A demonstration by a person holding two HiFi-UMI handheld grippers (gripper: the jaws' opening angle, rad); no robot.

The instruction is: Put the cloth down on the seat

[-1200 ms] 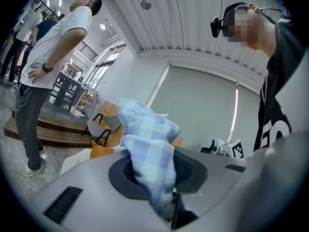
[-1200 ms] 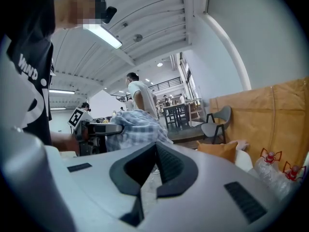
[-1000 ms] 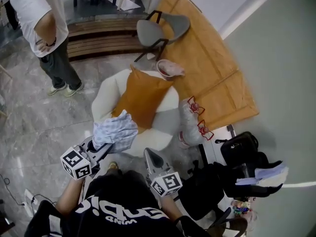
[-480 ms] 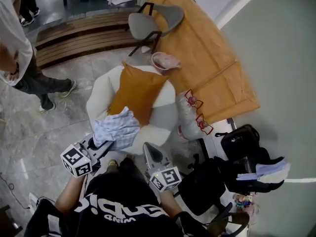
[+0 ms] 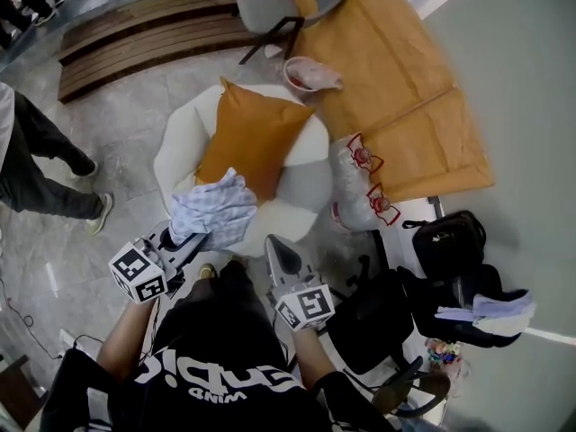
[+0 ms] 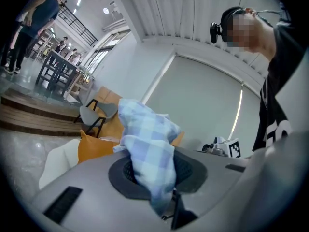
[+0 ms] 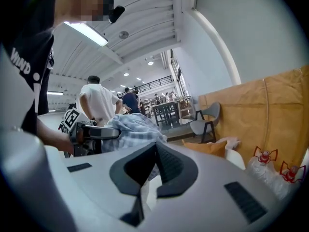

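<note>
The blue checked cloth [image 5: 213, 210] is bunched between the 2 jaws of your left gripper [image 5: 191, 241], which pinch it at a narrow gap. It sits over the front edge of the white armchair [image 5: 173, 156], just beside the orange cushion [image 5: 247, 142] on the seat. Whether it touches the seat cannot be told. Your right gripper [image 5: 281, 255] hovers near the chair's front, jaws together and empty.

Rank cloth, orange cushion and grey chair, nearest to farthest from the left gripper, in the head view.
1. Cloth, clamped in its jaws.
2. Orange cushion, on the white seat beyond.
3. Grey chair, at the top edge.
</note>
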